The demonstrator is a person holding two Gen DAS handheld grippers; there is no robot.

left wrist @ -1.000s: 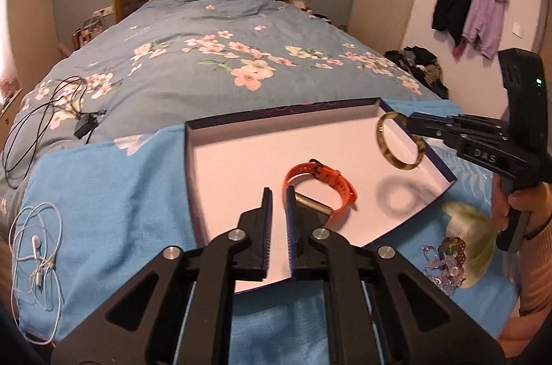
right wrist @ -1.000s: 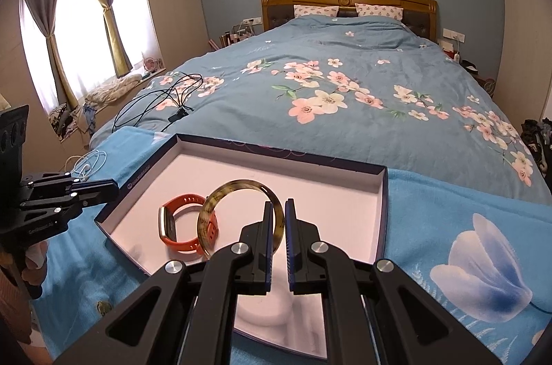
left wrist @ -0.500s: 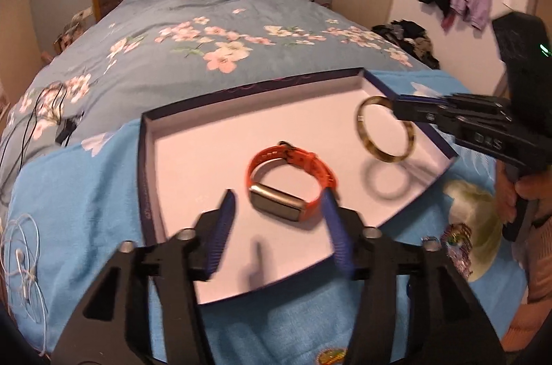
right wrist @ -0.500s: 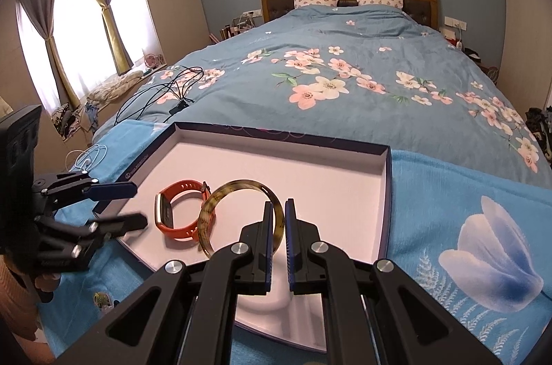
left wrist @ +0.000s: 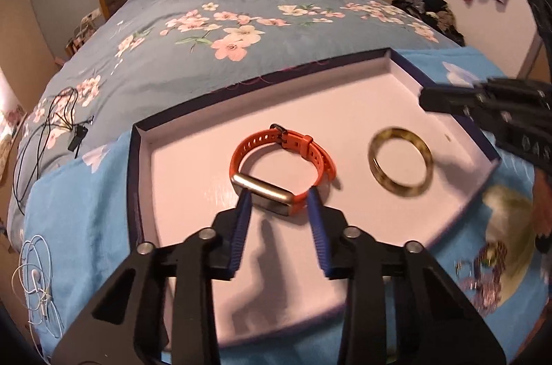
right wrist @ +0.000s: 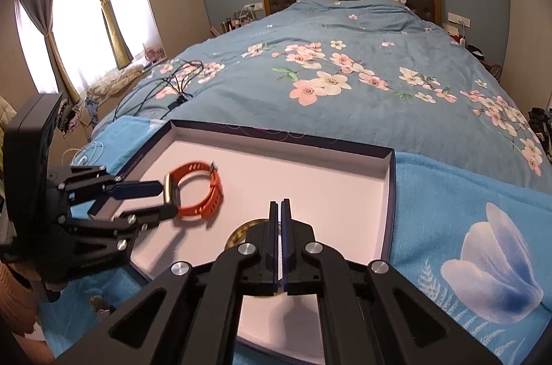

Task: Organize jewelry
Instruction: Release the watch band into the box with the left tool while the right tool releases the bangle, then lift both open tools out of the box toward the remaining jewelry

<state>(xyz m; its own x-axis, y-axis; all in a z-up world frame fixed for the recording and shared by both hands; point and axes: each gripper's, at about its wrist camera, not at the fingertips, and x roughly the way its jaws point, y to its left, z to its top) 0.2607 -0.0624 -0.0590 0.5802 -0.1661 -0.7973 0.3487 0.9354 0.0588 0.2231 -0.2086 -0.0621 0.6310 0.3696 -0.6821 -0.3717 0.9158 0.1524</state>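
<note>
The orange watch (left wrist: 281, 163) and tortoiseshell bangle (left wrist: 400, 165) lay in the tray (left wrist: 345, 109). Left tongs (left wrist: 279, 196) gaped around the watch; right tongs (right wrist: 279, 209) were clenched, apparently empty. Beaded pieces (left wrist: 483, 275) waited outside.

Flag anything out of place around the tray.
Inside the tray, nothing: orange watch and bangle lie apart. Outside it, a blurred tangle of beaded jewelry sits on the blue blanket beside the tray, not yet sorted.
</note>
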